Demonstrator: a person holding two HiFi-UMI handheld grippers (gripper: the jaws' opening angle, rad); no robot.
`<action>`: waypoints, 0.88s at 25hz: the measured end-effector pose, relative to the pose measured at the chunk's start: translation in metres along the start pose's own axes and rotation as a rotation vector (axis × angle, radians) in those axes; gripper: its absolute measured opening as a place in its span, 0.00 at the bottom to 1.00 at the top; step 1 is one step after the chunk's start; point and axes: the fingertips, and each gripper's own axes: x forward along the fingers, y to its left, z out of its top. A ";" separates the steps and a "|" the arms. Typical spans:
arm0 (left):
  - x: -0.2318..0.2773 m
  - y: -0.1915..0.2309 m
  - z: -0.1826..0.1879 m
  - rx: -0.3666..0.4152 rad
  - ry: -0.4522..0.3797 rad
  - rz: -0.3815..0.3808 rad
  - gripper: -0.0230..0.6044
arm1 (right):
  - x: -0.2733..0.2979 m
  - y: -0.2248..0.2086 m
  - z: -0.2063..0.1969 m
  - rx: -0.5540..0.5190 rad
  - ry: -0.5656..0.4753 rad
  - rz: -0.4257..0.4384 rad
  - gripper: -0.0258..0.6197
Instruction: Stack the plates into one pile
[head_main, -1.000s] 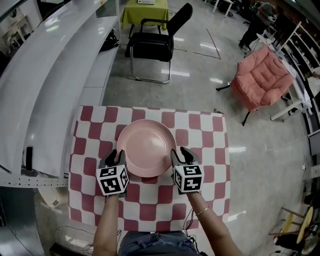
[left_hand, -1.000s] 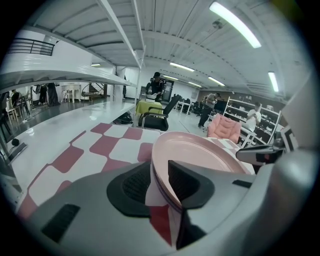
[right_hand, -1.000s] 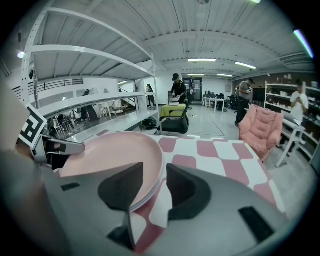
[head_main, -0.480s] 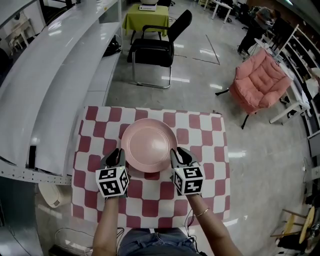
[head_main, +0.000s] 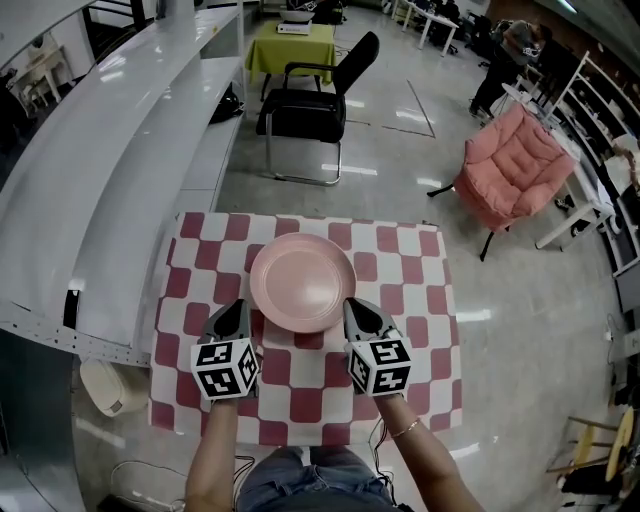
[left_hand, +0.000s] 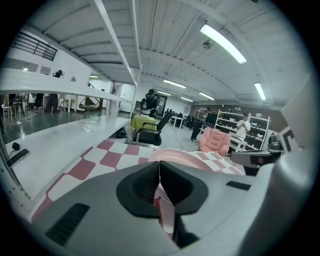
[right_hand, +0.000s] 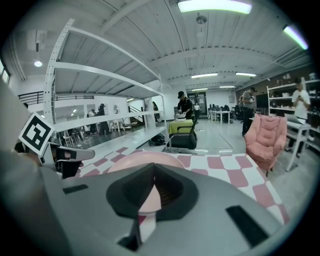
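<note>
The left gripper and the right gripper are held out side by side on bare forearms. Both are pointed forward and tilted a little downward. One is set at each side of the near edge of the pink plate, just beside its rim. Both pairs of jaws have just been closing and are seen brought together, with nothing gripped between them. The plate is laid flat near the middle of the checked table.
</note>
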 end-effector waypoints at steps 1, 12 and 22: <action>-0.004 -0.002 0.000 0.000 -0.008 -0.008 0.06 | -0.005 0.002 0.001 0.000 -0.013 0.002 0.06; -0.052 -0.028 0.010 0.059 -0.099 -0.076 0.06 | -0.062 0.016 0.016 0.014 -0.132 -0.009 0.06; -0.090 -0.033 0.009 0.098 -0.139 -0.092 0.06 | -0.099 0.034 0.022 -0.001 -0.198 -0.012 0.05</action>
